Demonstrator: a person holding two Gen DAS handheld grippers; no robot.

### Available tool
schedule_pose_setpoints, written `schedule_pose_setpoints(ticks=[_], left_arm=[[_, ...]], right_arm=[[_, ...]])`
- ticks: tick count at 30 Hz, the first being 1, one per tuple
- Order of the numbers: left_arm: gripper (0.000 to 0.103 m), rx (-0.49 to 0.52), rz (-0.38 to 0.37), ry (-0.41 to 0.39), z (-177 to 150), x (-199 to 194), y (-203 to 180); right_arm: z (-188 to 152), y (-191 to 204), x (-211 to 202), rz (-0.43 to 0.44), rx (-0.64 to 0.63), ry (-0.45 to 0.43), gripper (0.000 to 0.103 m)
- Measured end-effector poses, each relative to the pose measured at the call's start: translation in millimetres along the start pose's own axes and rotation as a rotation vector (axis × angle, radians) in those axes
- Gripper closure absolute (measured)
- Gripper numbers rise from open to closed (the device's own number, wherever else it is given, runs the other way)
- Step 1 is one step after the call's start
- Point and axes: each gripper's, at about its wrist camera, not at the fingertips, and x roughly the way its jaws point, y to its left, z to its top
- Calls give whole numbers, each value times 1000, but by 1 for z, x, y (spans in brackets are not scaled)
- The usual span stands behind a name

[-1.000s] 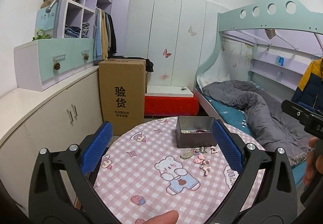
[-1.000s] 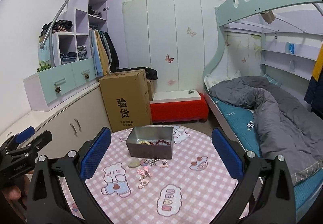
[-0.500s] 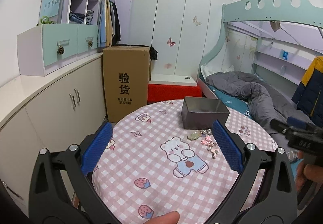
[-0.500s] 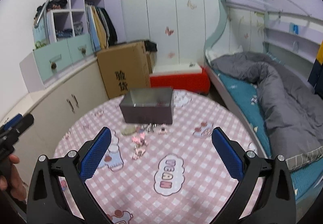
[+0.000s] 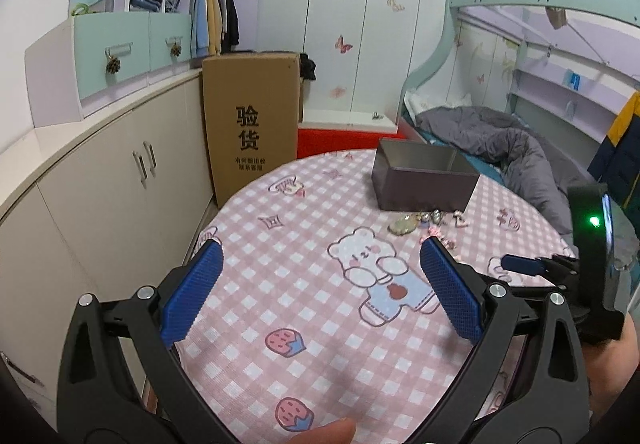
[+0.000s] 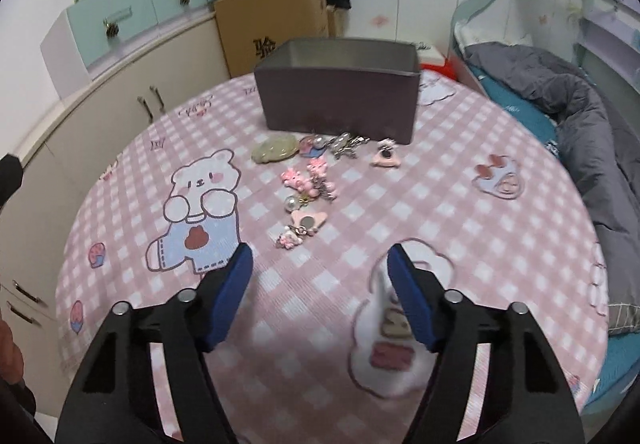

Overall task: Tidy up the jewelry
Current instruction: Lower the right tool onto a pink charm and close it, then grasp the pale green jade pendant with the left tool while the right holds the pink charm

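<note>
A grey metal box (image 6: 336, 100) stands at the far side of a round table with a pink checked cloth (image 6: 500, 228). Several small pink and silver jewelry pieces (image 6: 308, 184) and a pale green stone (image 6: 275, 150) lie scattered in front of the box. My right gripper (image 6: 320, 276) is open and empty, low over the cloth just short of the nearest pink piece (image 6: 294, 238). My left gripper (image 5: 316, 284) is open and empty over the table's left part; the box (image 5: 424, 180) and the jewelry (image 5: 424, 222) lie ahead to its right. The right gripper's body (image 5: 592, 264) shows at that view's right edge.
A tall cardboard box (image 5: 252, 124) stands behind the table on the left. Cream cabinets (image 5: 100, 184) run along the left wall. A bunk bed with a grey quilt (image 6: 580, 96) is close on the right. A red bench (image 5: 340, 140) sits beyond the table.
Both grippers have come down and forward toward the table. The right one has neared the jewelry, and its jaws stand narrower than before. The left jaws stay wide.
</note>
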Motion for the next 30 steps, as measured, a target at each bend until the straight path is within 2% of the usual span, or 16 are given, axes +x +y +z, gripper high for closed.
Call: schedule_pose_setpoints(ticks=[3,5,6,9,10,16,23,30], left_arm=[[6,7,6,18,-2,9,0],[6,16,11,27,-1,15,-1],[6,24,13,33,-1,19,-2],[6,55,15,48,1,31,-9],[6,71,14,55,2,37,-12],[6,162,3,119,11,82,-40],[6,247,-10,230,13,143,-70],[7,277,-33,333,14,192,-90]], right_arm=[[6,2,13,7,-4,22,51],[9,5,22,10,-16,40,68],[10,8,27,-2,-35,53,71],[12,10,29,-16,-68,45,90],[11,7,28,-9,-64,41,92],[10,-13,17,18,-11,-5,92],[11,-34,9,52,23,-15,92],[13,-50,9,80,67,-33,92]])
